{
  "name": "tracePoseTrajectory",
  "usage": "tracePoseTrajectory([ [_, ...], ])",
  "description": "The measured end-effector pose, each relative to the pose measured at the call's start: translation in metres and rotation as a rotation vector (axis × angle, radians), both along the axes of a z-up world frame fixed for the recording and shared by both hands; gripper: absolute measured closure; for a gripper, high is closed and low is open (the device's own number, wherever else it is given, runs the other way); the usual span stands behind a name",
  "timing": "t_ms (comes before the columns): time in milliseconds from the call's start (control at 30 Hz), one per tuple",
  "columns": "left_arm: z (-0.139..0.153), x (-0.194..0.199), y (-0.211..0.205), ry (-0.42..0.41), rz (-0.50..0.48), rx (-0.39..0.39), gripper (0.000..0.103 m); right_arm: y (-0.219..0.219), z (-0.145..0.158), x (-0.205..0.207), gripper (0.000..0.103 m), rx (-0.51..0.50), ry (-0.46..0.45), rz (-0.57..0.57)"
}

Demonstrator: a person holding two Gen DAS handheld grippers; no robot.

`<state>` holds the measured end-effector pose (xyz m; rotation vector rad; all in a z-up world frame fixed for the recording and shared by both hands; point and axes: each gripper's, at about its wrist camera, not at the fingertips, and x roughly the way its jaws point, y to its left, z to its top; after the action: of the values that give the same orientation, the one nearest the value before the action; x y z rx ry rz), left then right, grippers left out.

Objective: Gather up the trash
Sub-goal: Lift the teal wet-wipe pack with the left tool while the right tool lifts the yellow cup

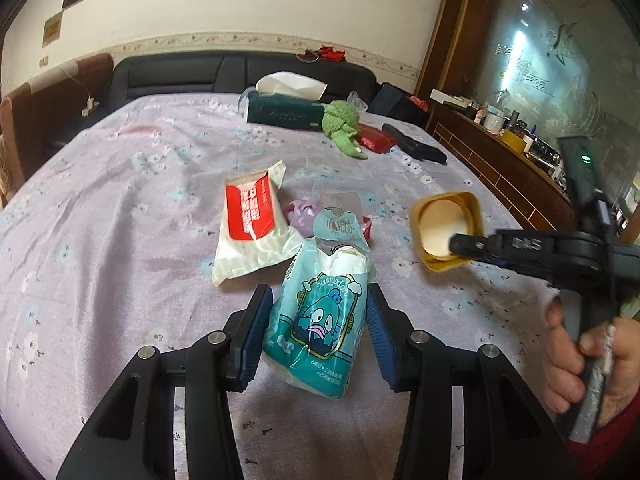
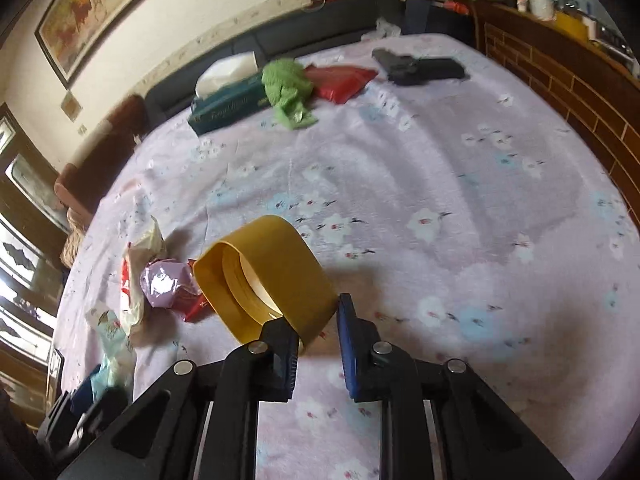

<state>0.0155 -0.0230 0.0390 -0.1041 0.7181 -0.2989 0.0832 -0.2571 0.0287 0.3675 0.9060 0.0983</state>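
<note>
Left claw: we see our left claw (image 1: 318,330) with its blue pads on either side of the teal tissue pack (image 1: 316,320), clamped on it just above the bed (image 1: 120,208).
Right claw: in the right wrist view our right claw (image 2: 318,322) shows a gap between its pads, yet one finger sits inside the yellow cap (image 2: 264,276) and the other outside its wall; we read it as pinching that wall, jaws nearly together.
Cap: it is tipped on edge, its pale liner facing the left camera.
Other trash: a red-and-white wrapper (image 1: 252,224) and a crumpled lilac wrapper (image 1: 302,216) lie on the bed, just beyond the teal pack.
Far end: a green tissue box (image 1: 286,110), a green cloth (image 1: 344,128).
Hand: a hand (image 1: 580,360) grips the right handle.
</note>
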Motion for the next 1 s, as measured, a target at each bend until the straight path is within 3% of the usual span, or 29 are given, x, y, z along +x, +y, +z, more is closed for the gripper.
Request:
tracePoseTrajectory([
  [333, 0.011, -0.015, -0.010, -0.094, -0.015, 0.040, 0.058, -0.015, 0.014, -0.081, 0.084, 0.038, -0.087, 0.021],
  [533, 0.014, -0.026, -0.014, -0.105, 0.028, 0.080, 0.058, -0.016, 0.016, -0.117, 0.084, -0.056, -0.128, 0.008],
  [700, 0.017, -0.047, -0.026, -0.113, 0.018, 0.106, 0.057, -0.017, 0.023, -0.133, 0.084, -0.208, -0.156, -0.024],
  [1000, 0.020, -0.069, -0.047, -0.107, -0.024, 0.115, 0.057, -0.018, 0.027, -0.150, 0.084, -0.300, -0.197, -0.042],
])
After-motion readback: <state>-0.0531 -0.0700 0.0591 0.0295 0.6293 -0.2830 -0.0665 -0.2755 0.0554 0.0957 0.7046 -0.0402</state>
